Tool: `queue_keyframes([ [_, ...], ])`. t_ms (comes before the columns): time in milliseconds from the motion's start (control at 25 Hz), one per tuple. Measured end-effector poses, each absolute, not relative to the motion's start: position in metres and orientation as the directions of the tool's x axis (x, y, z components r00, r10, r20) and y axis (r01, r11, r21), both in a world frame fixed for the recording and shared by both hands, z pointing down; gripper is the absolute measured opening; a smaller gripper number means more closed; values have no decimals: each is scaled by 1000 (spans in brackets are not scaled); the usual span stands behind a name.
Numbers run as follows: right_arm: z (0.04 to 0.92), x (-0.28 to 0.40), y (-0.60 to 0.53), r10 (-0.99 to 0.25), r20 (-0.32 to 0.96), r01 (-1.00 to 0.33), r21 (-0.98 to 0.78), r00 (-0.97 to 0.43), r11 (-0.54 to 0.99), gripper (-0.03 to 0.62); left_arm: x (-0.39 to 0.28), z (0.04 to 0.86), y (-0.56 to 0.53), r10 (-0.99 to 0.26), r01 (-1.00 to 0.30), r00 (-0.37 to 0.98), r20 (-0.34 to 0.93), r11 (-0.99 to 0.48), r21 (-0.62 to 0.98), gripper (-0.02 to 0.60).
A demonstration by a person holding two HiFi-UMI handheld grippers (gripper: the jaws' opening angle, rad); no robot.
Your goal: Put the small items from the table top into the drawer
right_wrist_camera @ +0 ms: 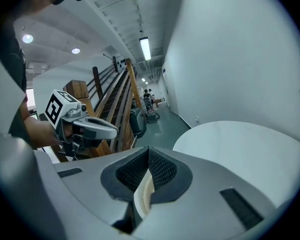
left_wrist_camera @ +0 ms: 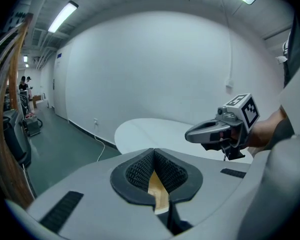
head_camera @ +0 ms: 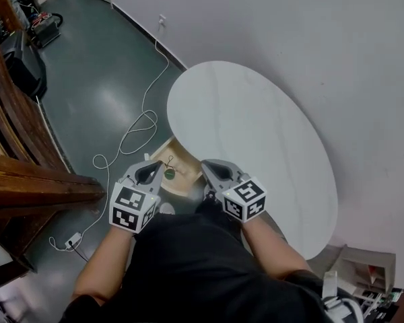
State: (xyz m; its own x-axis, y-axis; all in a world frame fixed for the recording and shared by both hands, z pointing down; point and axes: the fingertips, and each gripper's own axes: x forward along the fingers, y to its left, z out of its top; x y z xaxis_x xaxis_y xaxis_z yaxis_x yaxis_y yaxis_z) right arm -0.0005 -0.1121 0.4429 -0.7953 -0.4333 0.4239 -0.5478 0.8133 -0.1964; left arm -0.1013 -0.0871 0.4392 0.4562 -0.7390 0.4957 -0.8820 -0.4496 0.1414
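**Two grippers closed above one open drawer (head_camera: 185, 157)**

One white oval bench (head_camera: 256, 133) (left_wrist_camera: 150, 131) (right_wrist_camera: 240, 144) has the one wooden drawer pulled out under its near edge. Only the head view looks into it. One small green round item (head_camera: 169, 174) lies there, with one thin dark item (head_camera: 170, 161) just beside it, too small to tell. The gripper views show the bench top and each other's gripper, not the drawer. The left gripper (head_camera: 150, 172) (left_wrist_camera: 153, 156) (right_wrist_camera: 112, 131) and right gripper (head_camera: 212, 168) (right_wrist_camera: 149, 156) (left_wrist_camera: 190, 134) hang side by side above the drawer, close to the person, tilted slightly down toward the bench. Both pairs of jaws are closed, pads together.
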Motion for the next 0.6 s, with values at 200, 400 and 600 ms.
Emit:
queue_keyframes([
  [200, 430, 12, -109, -471, 395, -575, -205, -789, 792, 9, -93, 428, -85, -740, -871, 476, 476, -472, 137, 15],
  [400, 425, 22, -108, -505, 381, -600, -191, -774, 777, 9, -92, 422, -83, -746, -869, 480, 462, -478, 131, 15],
  [600, 427, 24, -106, -508, 388, -605, -187, -769, 774, 9, -91, 421, -81, -744, -867, 481, 463, -481, 129, 15],
])
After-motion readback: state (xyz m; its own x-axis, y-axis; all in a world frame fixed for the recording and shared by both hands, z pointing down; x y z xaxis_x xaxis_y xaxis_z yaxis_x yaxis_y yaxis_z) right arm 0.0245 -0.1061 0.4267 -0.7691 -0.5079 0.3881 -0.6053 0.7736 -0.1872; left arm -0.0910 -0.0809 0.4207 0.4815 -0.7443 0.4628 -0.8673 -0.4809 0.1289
